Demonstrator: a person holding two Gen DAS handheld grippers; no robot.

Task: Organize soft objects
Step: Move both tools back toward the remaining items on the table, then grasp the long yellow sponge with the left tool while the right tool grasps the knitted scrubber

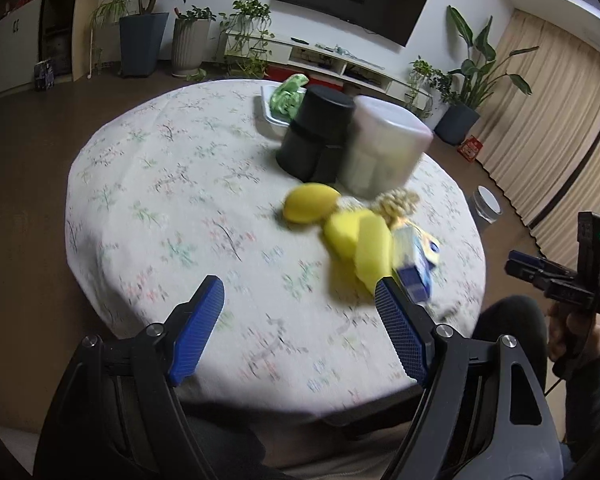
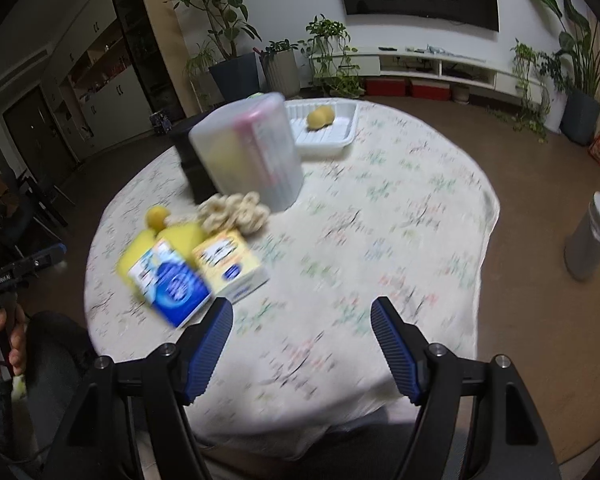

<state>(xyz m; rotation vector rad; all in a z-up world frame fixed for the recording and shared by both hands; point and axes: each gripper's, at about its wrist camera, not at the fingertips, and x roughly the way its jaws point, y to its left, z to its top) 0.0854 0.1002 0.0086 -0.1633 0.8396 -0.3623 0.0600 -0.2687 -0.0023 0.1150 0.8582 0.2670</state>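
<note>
Yellow sponges [image 1: 356, 244] lie in a loose heap toward the near right part of your round table [image 1: 148, 216], with a lemon-shaped soft piece [image 1: 309, 208] on the heap's far side and a beige knitted bundle [image 2: 234, 212] just beyond. Two small boxes, a blue one [image 2: 172, 284] and a yellow one [image 2: 230, 266], rest against the heap. Behind them stand a black canister [image 1: 314, 134] and a translucent one [image 1: 384, 146], touching, and at the table's far edge sit two white trays: one with green soft stuff [image 1: 287, 94], one [image 2: 340, 136] holding a yellow piece [image 2: 320, 117].

You appear to be at the approach, with nothing picked up yet. Your left gripper [image 1: 300, 320] stands wide and empty over the near edge, the heap just beyond its right finger. Your right gripper [image 2: 302, 332] is likewise wide and empty over bare cloth, the boxes just past its left finger.

For the next move, I'd pick one soft piece, likely a sponge on the heap's near side, and bring one gripper squarely over it before closing. The pictures are blurred, so fine edges of the heap are hard to read.
</note>
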